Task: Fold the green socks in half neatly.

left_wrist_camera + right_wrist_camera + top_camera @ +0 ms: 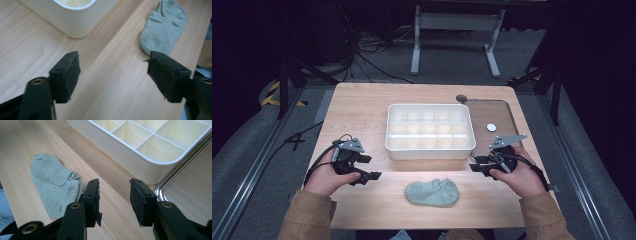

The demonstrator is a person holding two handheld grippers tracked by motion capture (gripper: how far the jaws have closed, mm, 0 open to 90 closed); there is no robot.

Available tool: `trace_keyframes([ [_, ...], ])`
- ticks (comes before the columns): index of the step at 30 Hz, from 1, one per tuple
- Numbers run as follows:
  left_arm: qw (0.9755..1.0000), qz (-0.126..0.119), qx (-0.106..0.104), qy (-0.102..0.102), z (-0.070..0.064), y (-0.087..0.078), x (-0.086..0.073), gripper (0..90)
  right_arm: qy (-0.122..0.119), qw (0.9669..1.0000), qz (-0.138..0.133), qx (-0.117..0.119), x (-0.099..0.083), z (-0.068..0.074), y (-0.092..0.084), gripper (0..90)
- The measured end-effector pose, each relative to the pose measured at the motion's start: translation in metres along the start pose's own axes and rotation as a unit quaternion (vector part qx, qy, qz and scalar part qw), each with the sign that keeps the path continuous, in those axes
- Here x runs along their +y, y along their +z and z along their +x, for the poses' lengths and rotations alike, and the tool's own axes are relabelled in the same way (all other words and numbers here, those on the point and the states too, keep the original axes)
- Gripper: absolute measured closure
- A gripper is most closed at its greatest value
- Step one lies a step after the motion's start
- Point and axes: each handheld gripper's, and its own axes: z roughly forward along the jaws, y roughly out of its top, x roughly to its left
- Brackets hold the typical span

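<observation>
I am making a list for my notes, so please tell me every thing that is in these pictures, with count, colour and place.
pale green fabric sock: one, lies flat at the near edge of the table, between the two grippers
white plastic divided tray: one, centre of the table, compartments look empty
light wooden table: one, bears everything
metal-rimmed brown inset panel: one, right of the tray
small white round disc: one, on that panel
grey metal frame: one, on the floor behind the table
left gripper: black, jaws open, above bare wood left of the sock
right gripper: black, jaws open, right of the sock
</observation>
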Motion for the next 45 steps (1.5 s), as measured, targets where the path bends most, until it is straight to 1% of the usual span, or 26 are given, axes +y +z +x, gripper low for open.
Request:
trace_keyframes([
  [1, 0.9999, 0.0, 0.01, 0.006, -0.002, -0.001, 0.001, 28.2, 0.001, 1.0, -0.007, -0.004, 0.0, 0.0, -0.001, 59.1],
  [2, 0.9996, 0.012, 0.02, 0.013, -0.004, -0.003, 0.002, 29.3, -0.005, 1.0, -0.005, -0.005, 0.0, 0.0, -0.003, 64.0],
  [3, 0.9992, 0.022, 0.03, 0.017, -0.005, -0.003, 0.003, 32.8, -0.013, 0.9999, 0.001, -0.01, 0.0, 0.0, -0.005, 64.4],
  [5, 0.9972, 0.049, 0.049, 0.027, -0.01, -0.003, 0.006, 39.1, -0.018, 0.9996, 0.006, -0.019, -0.001, 0.002, -0.007, 67.3],
  [6, 0.9966, 0.061, 0.046, 0.031, -0.015, -0.002, 0.009, 40.8, -0.022, 0.9995, 0.009, -0.024, -0.001, 0.003, -0.007, 68.4],
  [8, 0.9974, 0.06, 0.028, 0.027, -0.019, -0.002, 0.012, 43.9, -0.023, 0.9993, 0.007, -0.028, 0.0, 0.006, -0.008, 72.6],
  [9, 0.9976, 0.054, 0.025, 0.035, -0.022, -0.002, 0.013, 45.1, -0.021, 0.9994, 0.007, -0.026, 0.0, 0.007, -0.008, 74.5],
  [11, 0.9979, 0.048, 0.024, 0.038, -0.024, -0.003, 0.015, 45.1, -0.019, 0.9995, 0.007, -0.023, 0.0, 0.008, -0.008, 76.4],
  [12, 0.9981, 0.044, 0.025, 0.035, -0.027, -0.005, 0.016, 45.1, -0.012, 0.9997, 0.006, -0.019, 0.0, 0.009, -0.009, 77.8],
  [13, 0.9981, 0.044, 0.025, 0.035, -0.027, -0.005, 0.016, 47.4, -0.012, 0.9997, 0.006, -0.019, 0.0, 0.009, -0.009, 77.8],
  [14, 0.9974, 0.049, 0.03, 0.043, -0.027, -0.007, 0.017, 47.4, -0.005, 0.9999, 0.007, -0.013, 0.0, 0.01, -0.009, 79.6],
  [16, 0.9974, 0.046, 0.03, 0.047, -0.028, -0.009, 0.018, 50.1, 0.002, 0.9999, 0.003, -0.014, 0.0, 0.012, -0.008, 79.9],
  [17, 0.9974, 0.042, 0.029, 0.051, -0.029, -0.009, 0.018, 49.9, -0.001, 0.9999, -0.001, -0.011, 0.0, 0.013, -0.008, 78.5],
  [18, 0.9972, 0.04, 0.03, 0.056, -0.029, -0.009, 0.019, 48.9, -0.015, 0.9999, 0.0, -0.006, 0.0, 0.013, -0.007, 75.3],
  [19, 0.997, 0.039, 0.03, 0.059, -0.029, -0.009, 0.019, 49.5, -0.033, 0.9993, 0.017, -0.01, 0.0, 0.014, -0.006, 79.9],
  [20, 0.9972, 0.041, 0.026, 0.057, -0.03, -0.009, 0.02, 49.5, -0.033, 0.9993, 0.017, -0.01, 0.0, 0.014, -0.006, 79.9],
  [21, 0.9974, 0.037, 0.022, 0.058, -0.032, -0.009, 0.021, 49.7, -0.046, 0.9985, 0.023, -0.017, 0.0, 0.015, -0.006, 81.6],
  [22, 0.9975, 0.036, 0.016, 0.058, -0.033, -0.009, 0.022, 50.6, -0.058, 0.9976, 0.033, -0.016, 0.001, 0.017, -0.005, 83.9],
  [23, 0.9979, 0.034, 0.007, 0.054, -0.036, -0.009, 0.023, 51.7, -0.061, 0.9973, 0.037, -0.014, 0.001, 0.018, -0.005, 85.4],
  [24, 0.9978, 0.035, 0.005, 0.056, -0.037, -0.008, 0.024, 53.0, -0.059, 0.9975, 0.039, -0.006, 0.002, 0.02, -0.005, 87.6],
  [25, 0.9976, 0.036, 0.006, 0.058, -0.04, -0.007, 0.025, 52.9, -0.064, 0.9972, 0.037, -0.003, 0.003, 0.021, -0.005, 88.3],
  [30, 0.9967, 0.044, 0.005, 0.069, -0.049, -0.006, 0.03, 53.5, -0.069, 0.9969, 0.035, 0.009, 0.005, 0.029, -0.005, 89.5],
  [35, 0.9963, 0.045, 0.001, 0.073, -0.055, -0.005, 0.033, 52.7, -0.072, 0.9964, 0.036, 0.026, 0.005, 0.033, -0.002, 89.8],
  [38, 0.9965, 0.044, 0.002, 0.07, -0.057, -0.004, 0.034, 52.6, -0.072, 0.996, 0.041, 0.034, 0.006, 0.036, 0.003, 89.9],
  [42, 0.9966, 0.046, 0.002, 0.068, -0.06, -0.003, 0.035, 51.8, -0.088, 0.9936, 0.057, 0.044, 0.008, 0.047, 0.012, 89.9],
  [45, 0.9961, 0.047, 0.002, 0.074, -0.062, 0.0, 0.035, 51.3, -0.096, 0.9921, 0.063, 0.051, 0.01, 0.054, 0.019, 89.9],
])
